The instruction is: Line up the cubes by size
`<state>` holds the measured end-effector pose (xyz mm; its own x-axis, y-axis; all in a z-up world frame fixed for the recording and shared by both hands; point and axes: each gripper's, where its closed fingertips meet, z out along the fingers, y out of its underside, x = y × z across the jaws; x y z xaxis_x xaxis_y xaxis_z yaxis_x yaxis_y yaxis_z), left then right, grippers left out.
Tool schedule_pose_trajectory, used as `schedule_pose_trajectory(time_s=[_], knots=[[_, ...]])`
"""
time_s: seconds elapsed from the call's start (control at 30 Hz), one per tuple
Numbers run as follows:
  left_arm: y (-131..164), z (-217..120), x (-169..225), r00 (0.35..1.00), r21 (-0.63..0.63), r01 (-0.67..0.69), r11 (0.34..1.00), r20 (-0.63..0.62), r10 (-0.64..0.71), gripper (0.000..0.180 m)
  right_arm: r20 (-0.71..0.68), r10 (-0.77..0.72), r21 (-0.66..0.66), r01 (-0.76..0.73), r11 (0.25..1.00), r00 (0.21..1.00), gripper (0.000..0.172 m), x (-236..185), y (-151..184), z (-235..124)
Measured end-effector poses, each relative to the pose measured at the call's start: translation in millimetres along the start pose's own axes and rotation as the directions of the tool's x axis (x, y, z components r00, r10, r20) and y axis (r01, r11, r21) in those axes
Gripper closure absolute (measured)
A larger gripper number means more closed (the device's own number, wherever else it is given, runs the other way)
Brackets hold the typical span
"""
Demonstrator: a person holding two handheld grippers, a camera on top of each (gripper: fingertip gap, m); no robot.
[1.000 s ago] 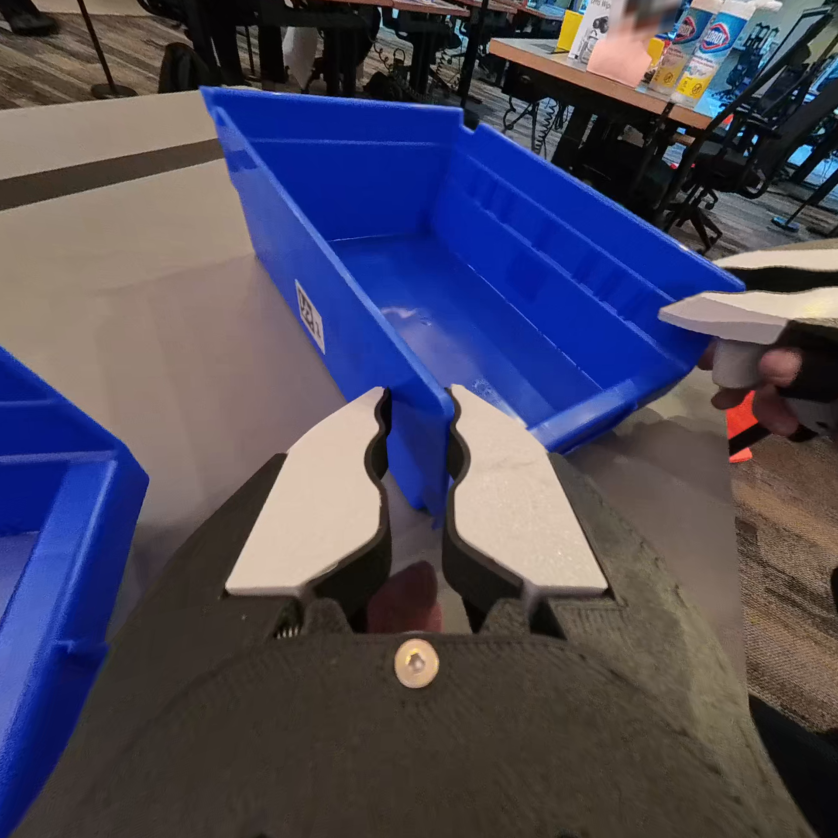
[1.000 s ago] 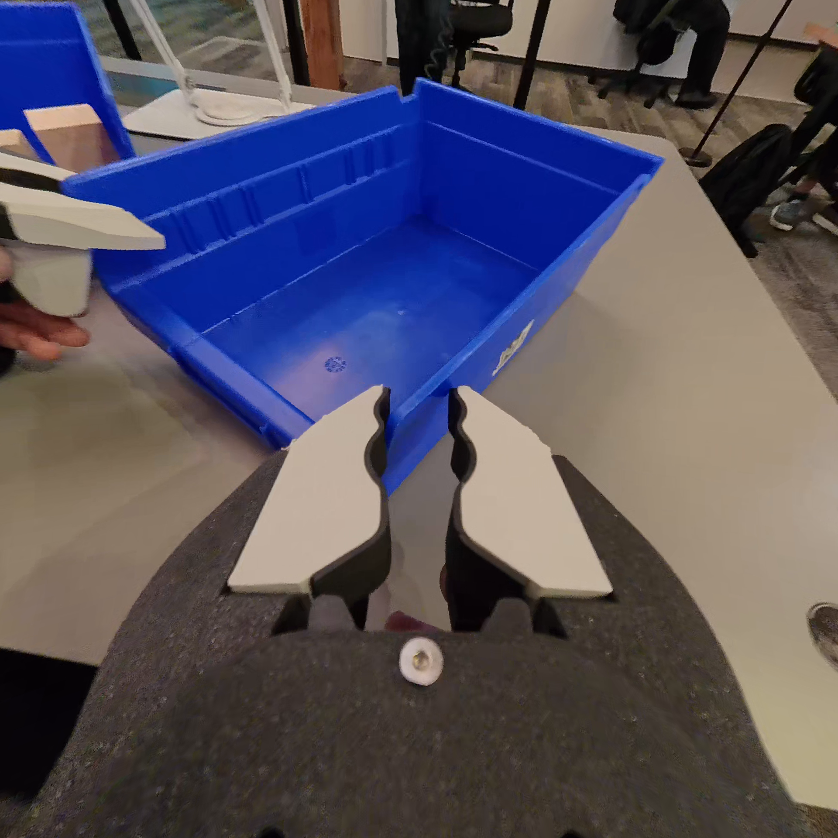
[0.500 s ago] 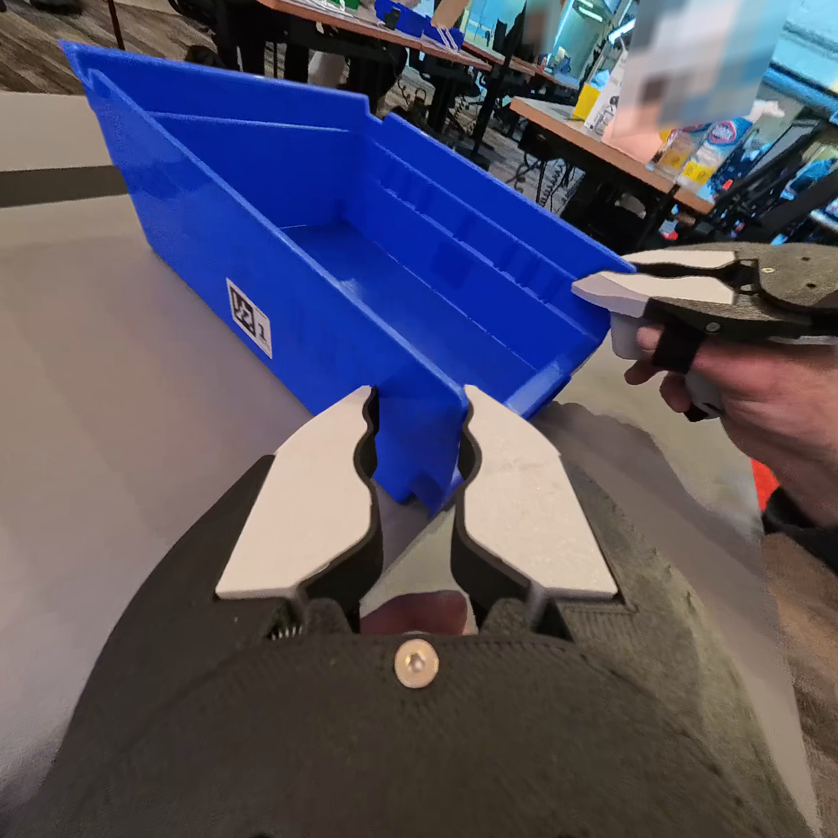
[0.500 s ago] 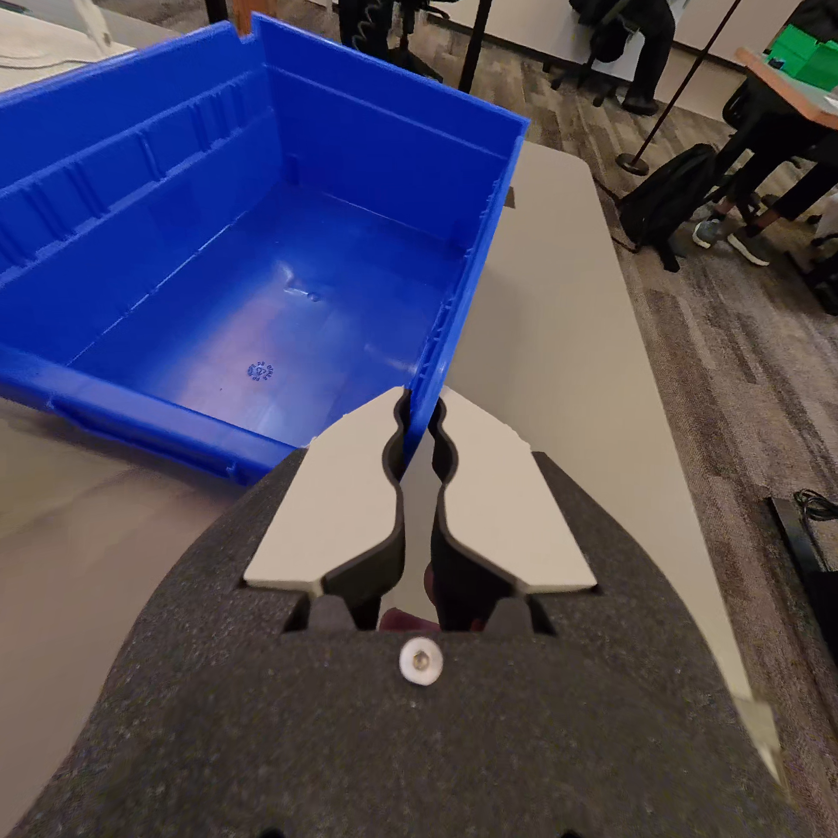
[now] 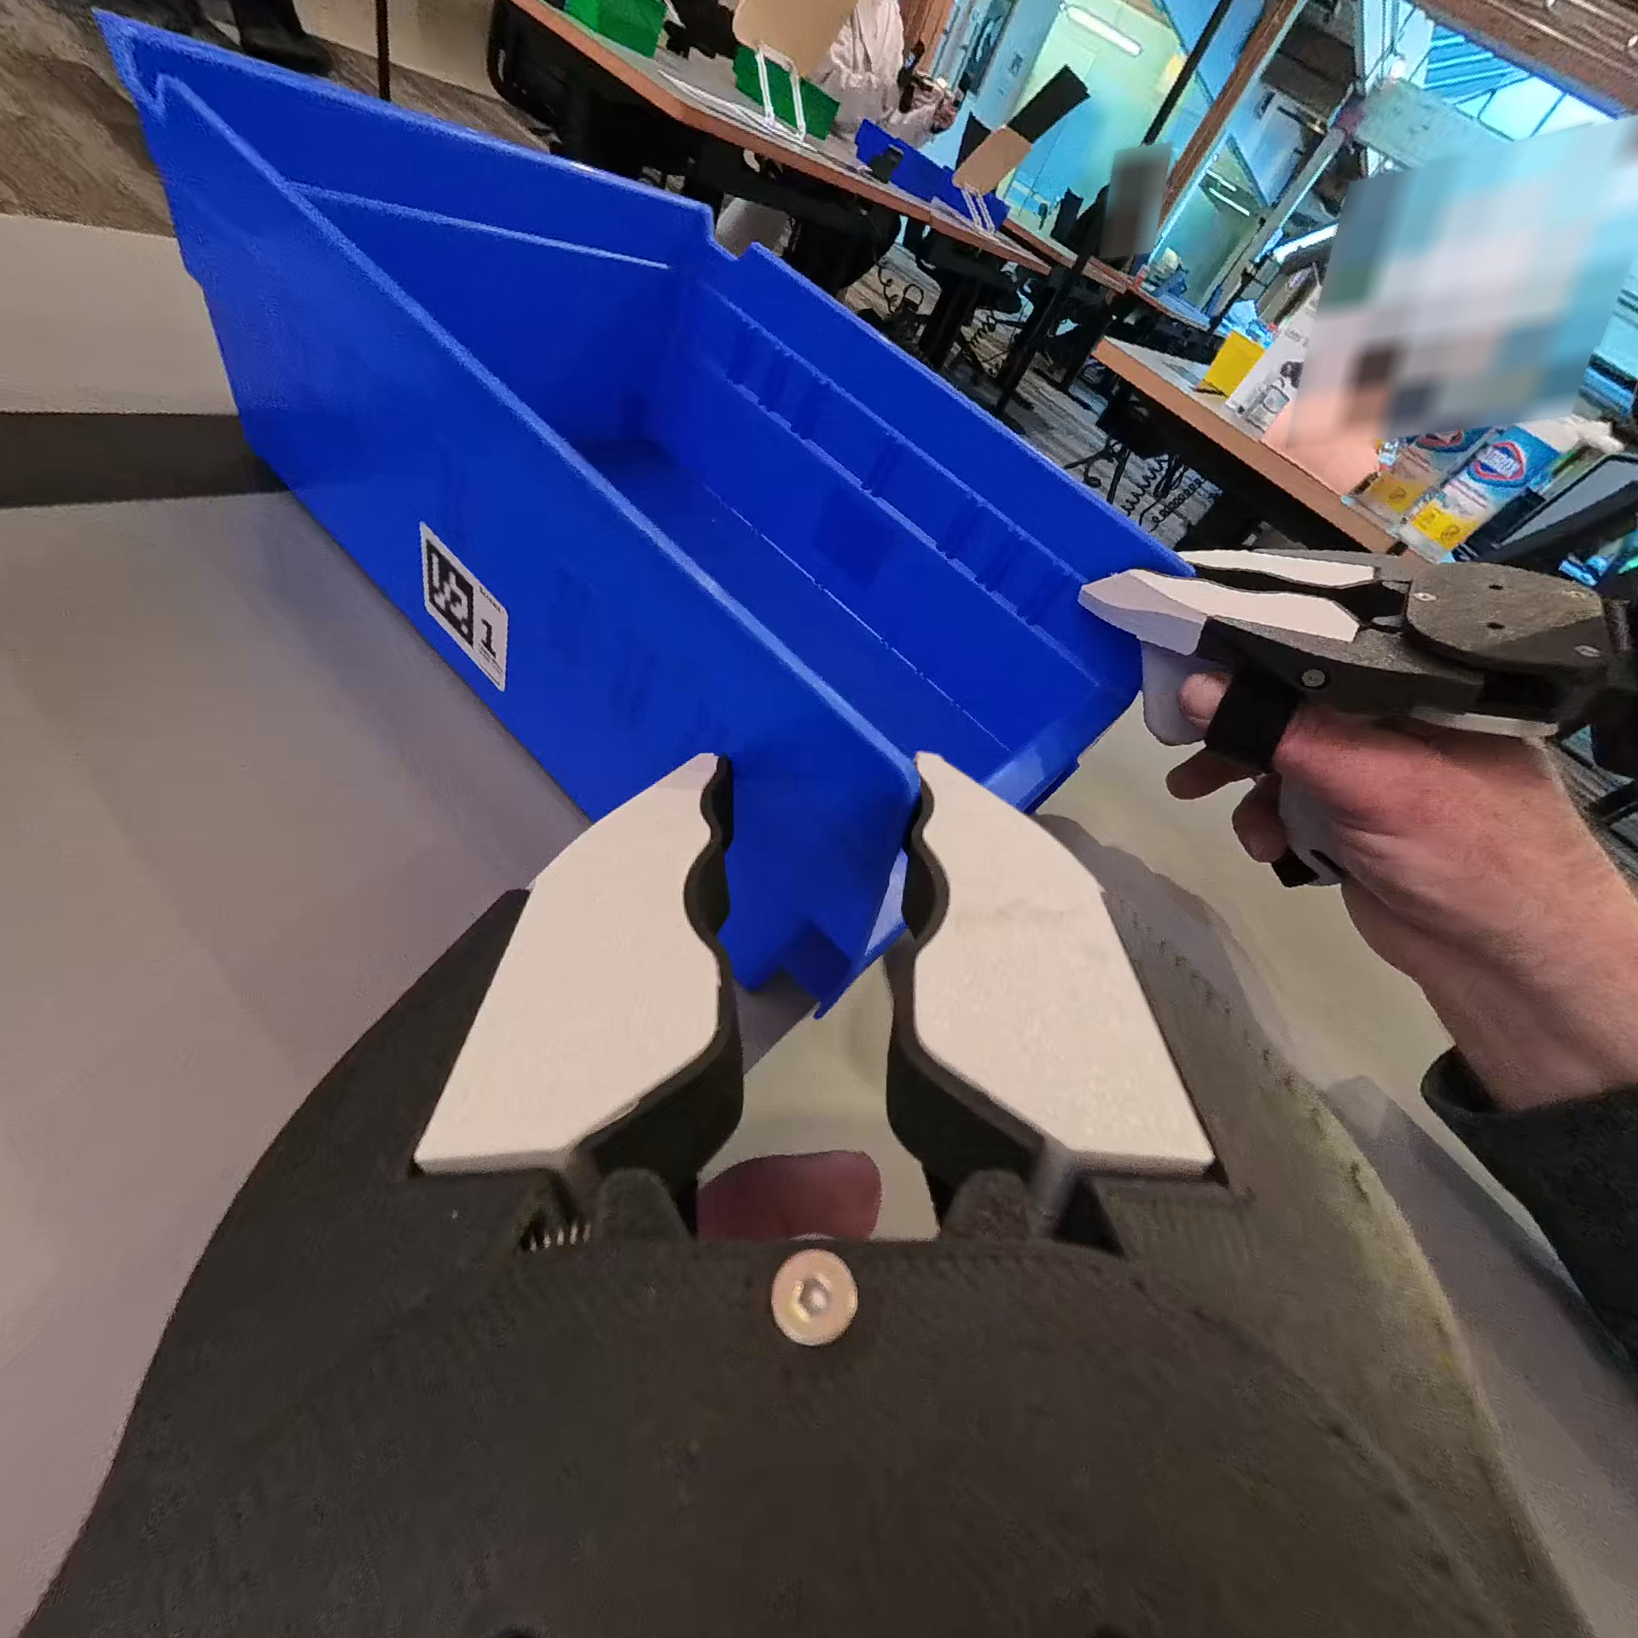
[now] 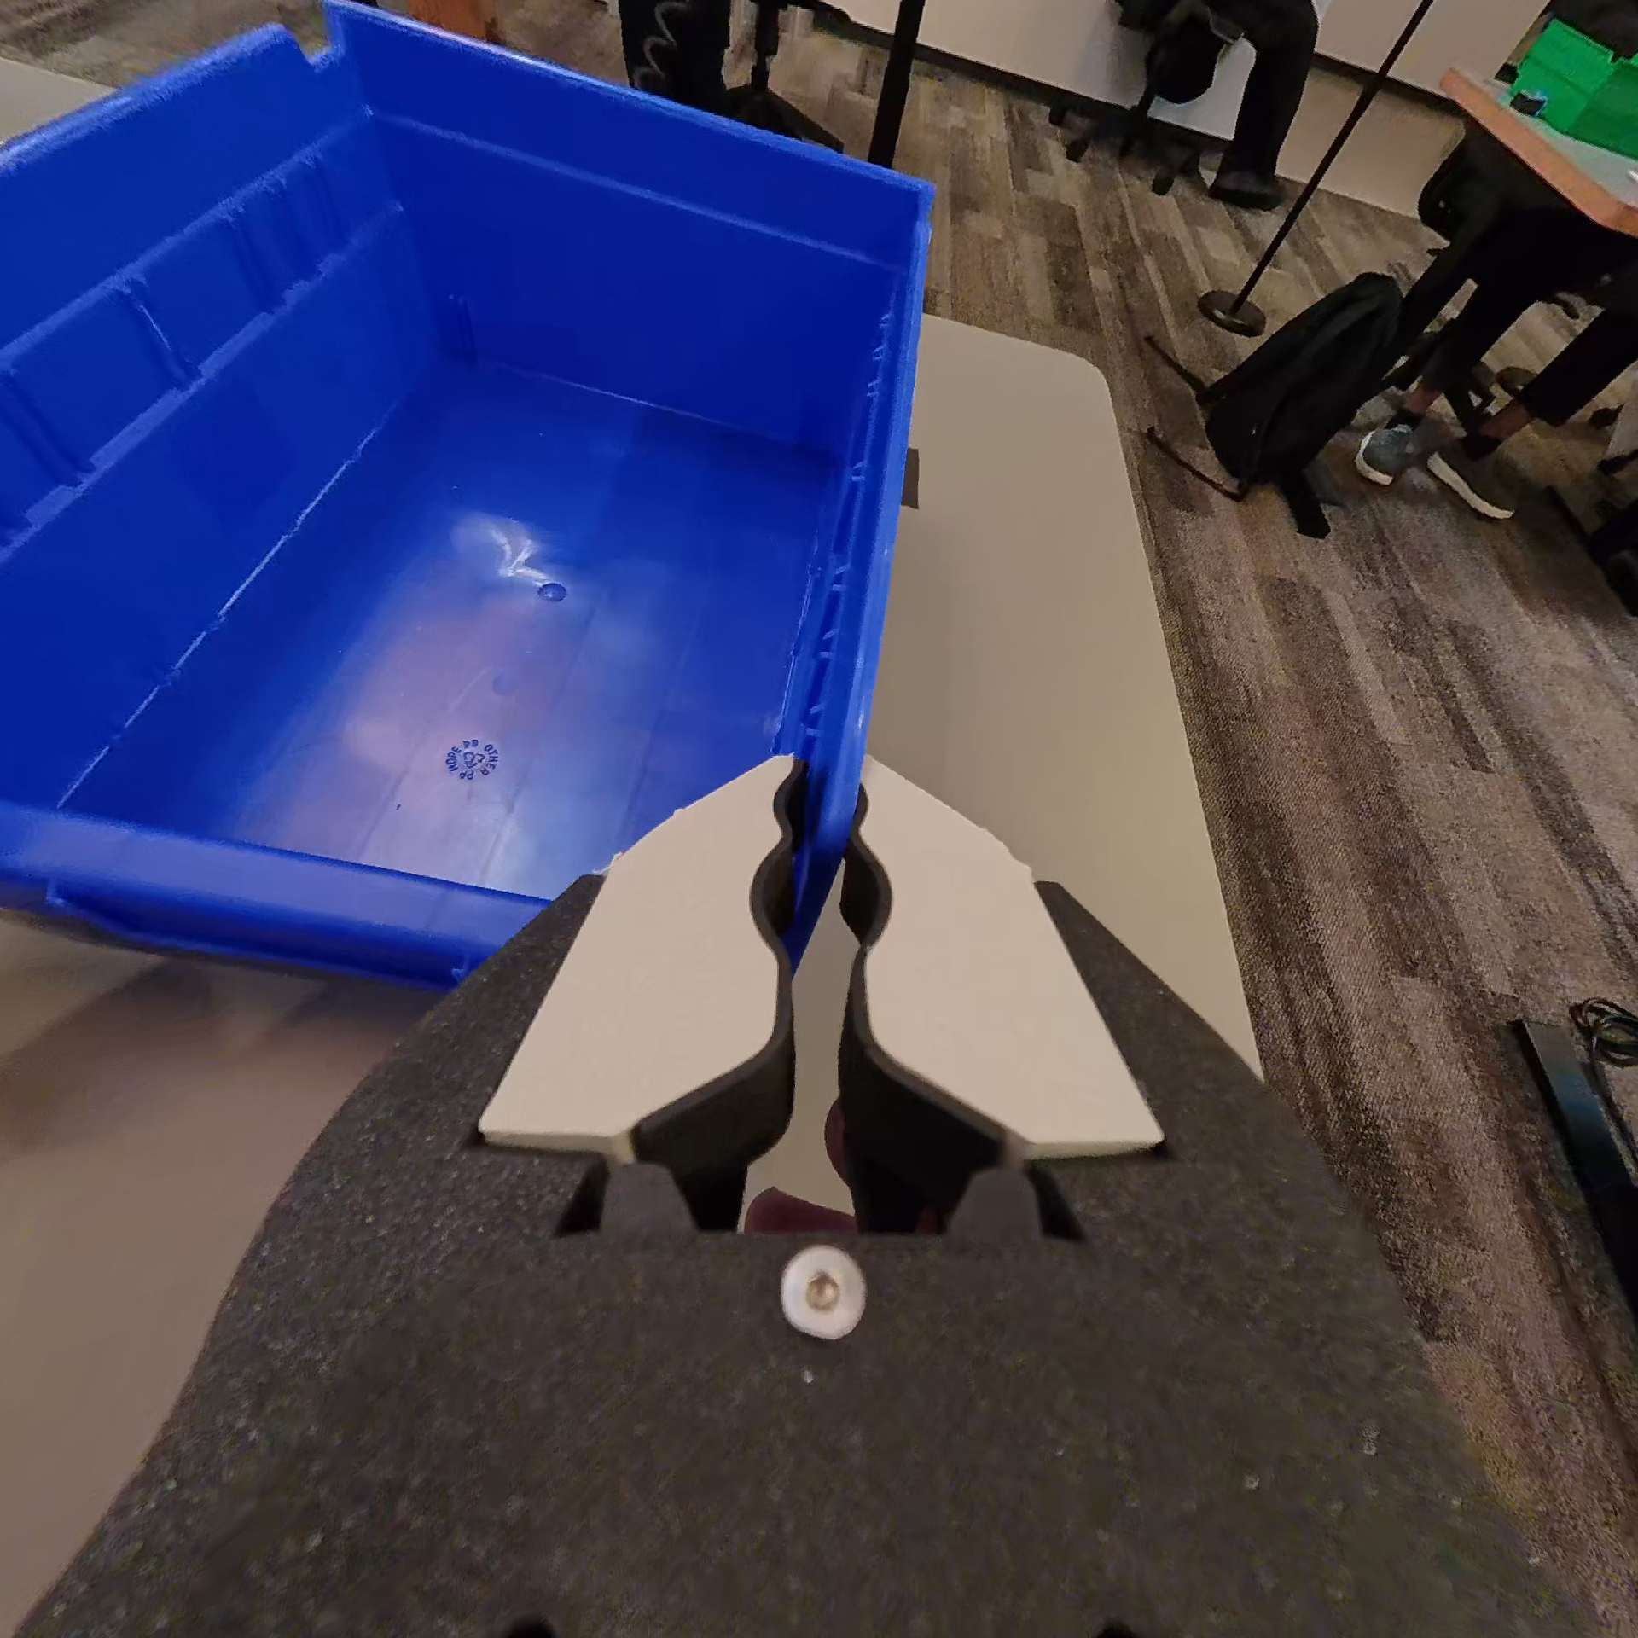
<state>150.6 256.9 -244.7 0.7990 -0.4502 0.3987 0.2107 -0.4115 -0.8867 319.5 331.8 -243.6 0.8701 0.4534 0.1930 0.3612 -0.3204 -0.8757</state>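
Right claw (image 6: 829,780) clamping smooth blue bin (image 6: 443,532) wall

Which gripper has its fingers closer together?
The right gripper, pinched on the thin side wall of the blue bin; the left gripper has fingers wide apart.

In front of you a blue bin (image 6: 443,549) sits on the grey surface (image 6: 1019,620), with a white sticker (image 5: 464,605) on its outer side wall. To your right the floor (image 6: 1374,753) is patterned grey carpet, where a black backpack (image 6: 1303,381) leans. Farther back you can see long wooden tables (image 5: 1241,443) carrying bottles (image 5: 1454,487) and green boxes (image 5: 780,89).
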Motion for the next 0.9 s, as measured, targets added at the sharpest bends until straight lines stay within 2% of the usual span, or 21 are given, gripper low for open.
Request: schedule_pose_trajectory(time_s=[0.23,0.27,0.33,0.37,0.4,0.53,0.6,0.67,0.73,0.8,0.9], knots=[[-8.6,12.3,-12.8,0.999,0.013,-0.016,1.000,0.029,0.016,0.146,-0.018,-0.005,0.005,0.005,1.000,1.000,0.166,4.4,-6.7,16.1],[-9.6,12.9,-13.6,0.999,0.014,-0.021,1.000,0.034,0.020,0.142,-0.016,-0.008,0.010,0.008,1.000,1.000,0.167,4.3,-7.4,16.9],[-11.0,12.1,-14.3,0.999,0.010,-0.002,1.000,0.039,0.002,0.120,-0.028,-0.025,0.015,0.025,1.000,0.999,0.160,4.5,-7.7,16.4],[-12.8,8.7,-15.4,0.998,0.019,0.006,1.000,0.055,-0.007,0.107,-0.057,-0.033,0.022,0.034,0.999,0.998,0.143,7.1,-8.4,14.6],[-14.9,3.2,-15.5,0.998,0.030,0.000,1.000,0.068,-0.002,0.098,-0.096,-0.038,0.027,0.041,0.999,0.995,0.133,12.3,-9.2,10.0],[-27.9,-42.5,3.9,0.993,0.091,-0.099,0.991,0.070,0.093,0.081,-0.256,-0.129,0.130,0.166,0.977,0.958,0.127,21.3,-33.4,-37.8],[-28.7,-77.9,23.6,0.988,0.111,-0.152,0.982,0.043,0.148,0.081,-0.215,-0.196,0.192,0.238,0.952,0.957,0.129,-6.5,-51.2,-63.3],[-23.9,-115.7,39.4,0.980,0.119,-0.201,0.972,0.034,0.198,0.082,-0.113,-0.280,0.251,0.300,0.920,0.953,0.131,-52.0,-65.7,-82.3],[-16.8,-153.7,46.7,0.973,0.117,-0.230,0.966,0.045,0.226,0.083,0.038,-0.320,0.315,0.292,0.903,0.947,0.130,-106.5,-75.6,-96.0],[-11.3,-192.1,41.8,0.962,0.112,-0.265,0.958,0.101,0.254,0.084,0.207,-0.320,0.348,0.236,0.907,0.925,0.129,-162.6,-80.2,-102.9],[-7.0,-250.5,17.7,0.926,0.092,-0.322,0.942,0.236,0.294,0.083,0.406,-0.340,0.363,0.192,0.912,0.848,0.124,-245.3,-79.6,-103.2]])
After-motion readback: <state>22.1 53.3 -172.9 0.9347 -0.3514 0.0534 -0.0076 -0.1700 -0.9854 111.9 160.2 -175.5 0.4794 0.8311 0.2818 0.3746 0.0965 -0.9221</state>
